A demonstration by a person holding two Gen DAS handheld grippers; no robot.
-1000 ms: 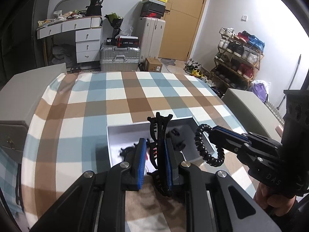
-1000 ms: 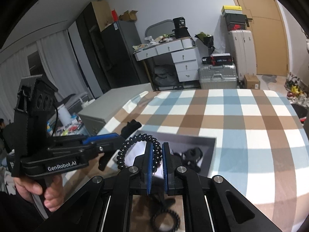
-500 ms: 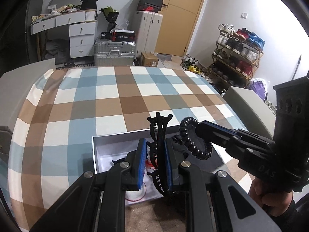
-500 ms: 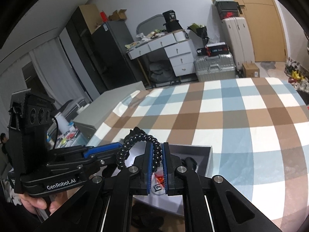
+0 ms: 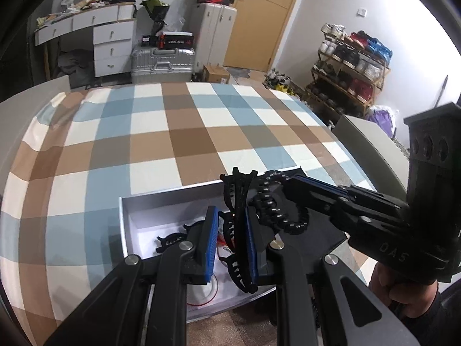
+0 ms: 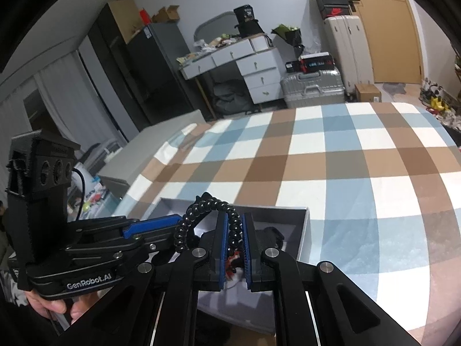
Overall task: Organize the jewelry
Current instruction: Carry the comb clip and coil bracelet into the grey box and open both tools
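Left gripper (image 5: 230, 245) pinches black claw hair clip (image 5: 237, 216) lower centre of frame, above open white box (image 5: 126, 225). Right gripper (image 6: 233, 248) pinches black spiral hair tie (image 6: 201, 216) bottom centre, over same box.

Clip: light, stiff, brittle teeth; best gripped across spine.

Tie: light, springy, likely slippery; one coil strand enough.

Dark pieces in box, probably more clips.

Supporting surface: a table (image 5: 184, 132) covered with a cloth checked in blue, brown and white (image 6: 340, 167). Directly on the cloth, near its front edge, lay one open, shallow white box (image 5: 122, 219) with grey outer walls (image 6: 305, 230), holding small dark items and a red-edged round object.
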